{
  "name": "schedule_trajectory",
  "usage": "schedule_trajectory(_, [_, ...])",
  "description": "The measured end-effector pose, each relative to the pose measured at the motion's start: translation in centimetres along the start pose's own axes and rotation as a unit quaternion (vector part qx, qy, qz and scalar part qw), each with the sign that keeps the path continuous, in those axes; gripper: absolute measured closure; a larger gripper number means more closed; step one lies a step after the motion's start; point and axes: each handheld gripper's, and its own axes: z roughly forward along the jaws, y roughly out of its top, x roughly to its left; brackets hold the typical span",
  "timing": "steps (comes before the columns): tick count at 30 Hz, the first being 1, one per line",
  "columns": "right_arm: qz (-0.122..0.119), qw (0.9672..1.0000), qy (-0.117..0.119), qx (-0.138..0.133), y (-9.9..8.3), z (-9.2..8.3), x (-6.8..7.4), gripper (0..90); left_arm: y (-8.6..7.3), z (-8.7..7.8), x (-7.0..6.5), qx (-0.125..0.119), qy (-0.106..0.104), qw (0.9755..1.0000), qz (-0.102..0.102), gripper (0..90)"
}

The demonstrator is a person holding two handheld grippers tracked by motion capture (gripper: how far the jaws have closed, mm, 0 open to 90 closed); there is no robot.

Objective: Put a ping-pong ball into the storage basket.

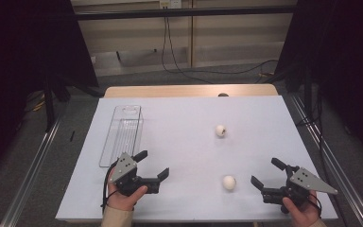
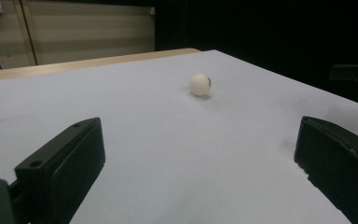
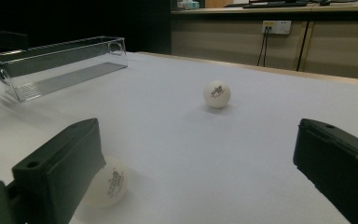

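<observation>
Both grippers wide open, empty. Near ball [image 1: 229, 182] just ahead-left of right gripper [image 1: 265, 174]: light, rigid, slick, rolls easily; pinch across its equator.

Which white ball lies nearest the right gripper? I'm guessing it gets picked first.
The near ball, just left of the right gripper and beside one of its jaws; the far ball sits mid-table.

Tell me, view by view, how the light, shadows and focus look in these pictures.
High view: even, soft light on the white table, dark surroundings, faint shadows under the near ball and far ball. Left gripper view: dim and slightly soft, with a small shadow beneath the ball. Right gripper view: print on the far ball is fairly sharp, the near ball is blurred, and the clear tray shows mild glints.
</observation>
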Motion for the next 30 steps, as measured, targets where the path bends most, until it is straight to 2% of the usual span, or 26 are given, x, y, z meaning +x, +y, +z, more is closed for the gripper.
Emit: schedule_trajectory(30, [0.001, 1.0, 0.001, 0.001, 0.0, 0.0, 0.0, 0.6, 0.0, 1.7, -1.1, 0.011, -0.026, 0.9996, 0.002, 1.8])
